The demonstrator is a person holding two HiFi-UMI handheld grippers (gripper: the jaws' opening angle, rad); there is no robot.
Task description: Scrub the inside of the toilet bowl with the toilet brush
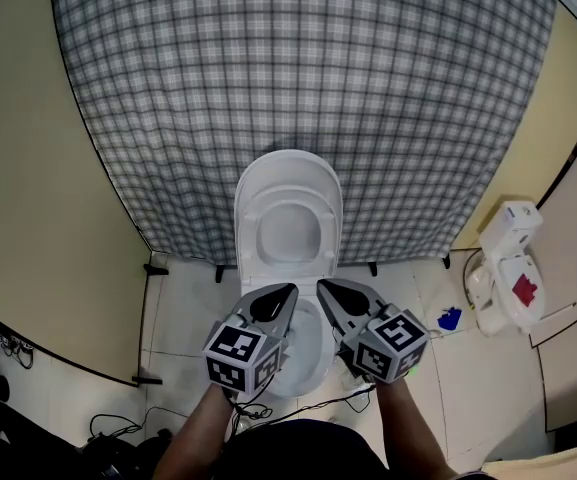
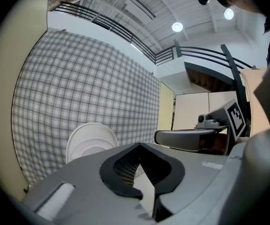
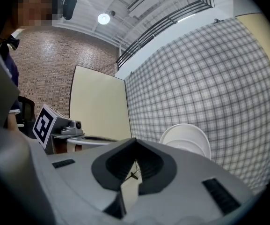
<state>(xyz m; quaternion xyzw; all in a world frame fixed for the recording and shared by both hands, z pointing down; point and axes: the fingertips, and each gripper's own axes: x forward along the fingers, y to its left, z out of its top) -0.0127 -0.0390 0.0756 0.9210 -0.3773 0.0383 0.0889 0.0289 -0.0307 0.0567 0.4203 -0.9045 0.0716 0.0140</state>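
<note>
A white toilet stands in the middle of the head view with its lid [image 1: 288,173] and seat [image 1: 288,230] raised against a checked cloth. Its bowl [image 1: 310,353] lies partly under my grippers. My left gripper [image 1: 290,289] and right gripper [image 1: 321,284] hover side by side over the bowl's back rim, both shut and holding nothing. In the left gripper view the shut jaws [image 2: 138,145] point at the raised lid [image 2: 91,139], with the right gripper [image 2: 191,137] alongside. In the right gripper view the shut jaws [image 3: 135,140] face the lid [image 3: 186,137]. No toilet brush is clearly visible.
A checked cloth backdrop [image 1: 298,68] hangs behind the toilet between beige panels [image 1: 38,168]. At the right on the tiled floor stand a white plastic object with a red patch [image 1: 508,268] and a small blue item [image 1: 450,318]. Cables [image 1: 118,433] lie at the lower left.
</note>
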